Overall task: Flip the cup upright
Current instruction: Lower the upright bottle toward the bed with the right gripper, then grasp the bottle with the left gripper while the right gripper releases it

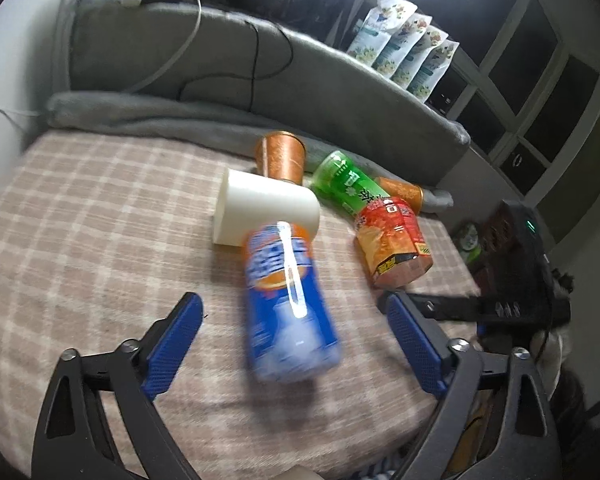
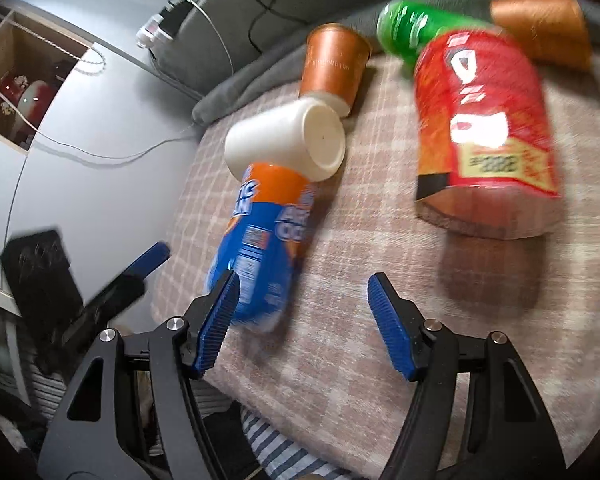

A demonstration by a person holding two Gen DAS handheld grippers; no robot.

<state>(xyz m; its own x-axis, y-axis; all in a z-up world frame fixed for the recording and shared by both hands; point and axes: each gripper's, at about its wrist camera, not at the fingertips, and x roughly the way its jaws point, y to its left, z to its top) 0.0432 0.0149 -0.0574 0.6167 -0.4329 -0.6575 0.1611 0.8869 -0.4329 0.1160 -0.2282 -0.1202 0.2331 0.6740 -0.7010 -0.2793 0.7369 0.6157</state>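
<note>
The white cup (image 1: pixel 266 210) lies on its side on the checked blanket (image 1: pixel 80 220), just above the middle of the left wrist view; in the right wrist view it sits left of centre in the upper half, its flat closed base (image 2: pixel 324 140) turned toward the camera. A blue-and-orange cup (image 1: pixel 288 304), blurred, lies with its orange end touching the white cup and its blue end toward the lower part of the frame. Behind the white cup stands an orange cup (image 1: pixel 280 156), rim up, just beside it. To the right lie a green bottle (image 1: pixel 346 182), a second orange cup (image 1: pixel 404 192) at the far right, and a red snack canister (image 1: pixel 394 240) nearer the camera.

The left gripper (image 1: pixel 292 344) has its blue fingers (image 1: pixel 172 344) spread wide on either side of the blue-and-orange cup, holding nothing. The right gripper (image 2: pixel 300 320) also has its fingers (image 2: pixel 392 332) apart and empty, its left pad just beside that cup's blue end. A grey cushion (image 1: pixel 180 56) runs along the upper frame, with snack pouches (image 1: pixel 404 48) at upper right.
</note>
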